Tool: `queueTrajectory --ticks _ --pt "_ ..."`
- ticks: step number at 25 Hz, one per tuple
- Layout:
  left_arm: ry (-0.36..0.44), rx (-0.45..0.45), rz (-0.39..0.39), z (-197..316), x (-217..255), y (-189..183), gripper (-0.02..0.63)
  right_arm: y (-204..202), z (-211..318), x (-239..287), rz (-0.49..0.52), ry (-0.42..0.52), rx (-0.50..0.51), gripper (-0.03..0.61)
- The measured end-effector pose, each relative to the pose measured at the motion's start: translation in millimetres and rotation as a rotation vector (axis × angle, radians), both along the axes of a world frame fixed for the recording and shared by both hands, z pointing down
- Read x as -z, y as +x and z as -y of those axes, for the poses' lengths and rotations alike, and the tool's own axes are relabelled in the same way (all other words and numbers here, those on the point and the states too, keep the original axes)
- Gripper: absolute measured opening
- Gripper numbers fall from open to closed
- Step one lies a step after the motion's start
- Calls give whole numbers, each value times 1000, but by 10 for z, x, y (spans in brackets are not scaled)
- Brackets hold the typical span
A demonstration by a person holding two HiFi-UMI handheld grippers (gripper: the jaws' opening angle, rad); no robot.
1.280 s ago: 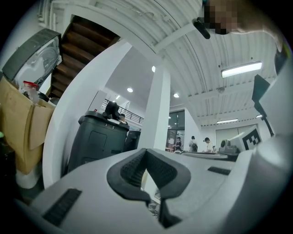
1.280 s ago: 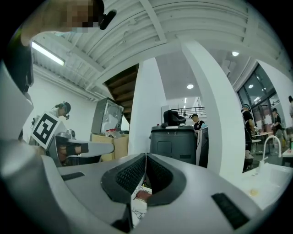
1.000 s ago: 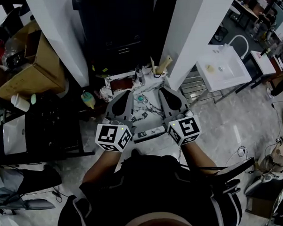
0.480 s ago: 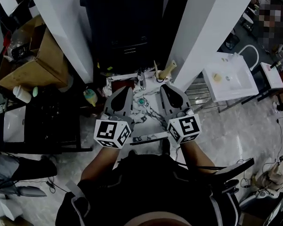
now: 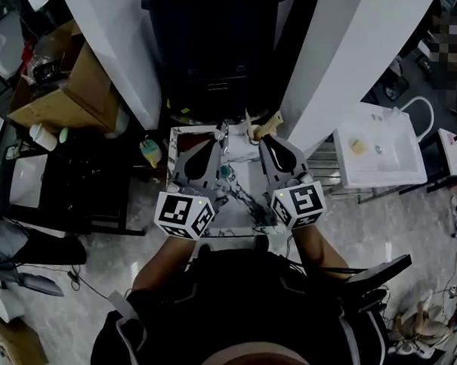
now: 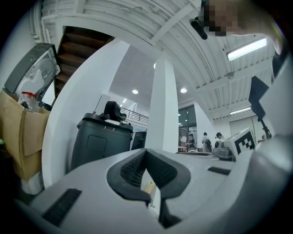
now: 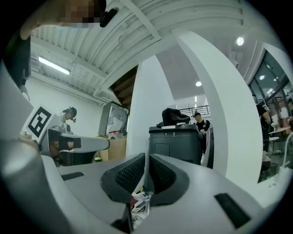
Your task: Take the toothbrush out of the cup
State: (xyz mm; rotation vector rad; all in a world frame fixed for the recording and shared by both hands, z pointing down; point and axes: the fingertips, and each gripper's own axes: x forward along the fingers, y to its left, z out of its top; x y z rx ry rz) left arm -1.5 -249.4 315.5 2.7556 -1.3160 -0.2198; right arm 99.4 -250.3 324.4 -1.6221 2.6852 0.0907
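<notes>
The desk now sits nearer than a second ago. The left gripper and right gripper hover over it, fingers together and empty. At the desk's far edge, the toothbrush apparently stands in the cup, likely reachable soon.

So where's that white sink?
In the head view, the sink is on the right, just beyond the white pillar and to the right of the small table.

Right gripper jaws closed together, dark bin beyond, possibly a clear cup below
</notes>
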Motion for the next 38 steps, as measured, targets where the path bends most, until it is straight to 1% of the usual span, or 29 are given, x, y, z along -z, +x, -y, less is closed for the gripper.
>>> queueTrajectory --ticks 6,7,9,11,14,16,19,21,23,25,29,32,35,38 --pt "11 49 -12 78 -21 239 5 329 170 -105 34 -22 15 28" --pt "7 53 -8 87 -42 284 5 380 192 -129 39 -25 15 36" --pt "-9 51 1 104 -111 398 5 484 232 -185 47 -37 22 101" --pt "-24 45 -2 132 -178 509 5 576 274 -232 49 -46 32 106" --pt "-22 44 -22 222 -231 628 5 679 372 -291 41 -52 49 106" --pt "-32 61 -13 283 -316 676 5 722 437 -394 37 -73 65 111" --pt "-73 93 1 360 -521 750 6 824 530 -602 33 -116 77 124" --pt "-87 120 -1 396 -636 788 6 926 608 -724 36 -127 63 136" --pt "-88 145 0 417 -731 829 6 1050 704 -842 49 -131 26 142" --pt "-98 158 20 441 -844 895 8 1144 803 -981 66 -153 7 148" --pt "-134 168 39 497 -1069 1005 15 1177 960 -1275 76 -215 37 163" --pt "-118 172 35 542 -1176 1064 15 1184 1076 -1451 71 -235 43 167" --pt "-117 178 60 571 -1299 1111 35 1149 1179 -1640 68 -263 57 175" --pt "-155 198 66 609 -1455 1090 55 1076 1264 -1823 62 -298 77 175"
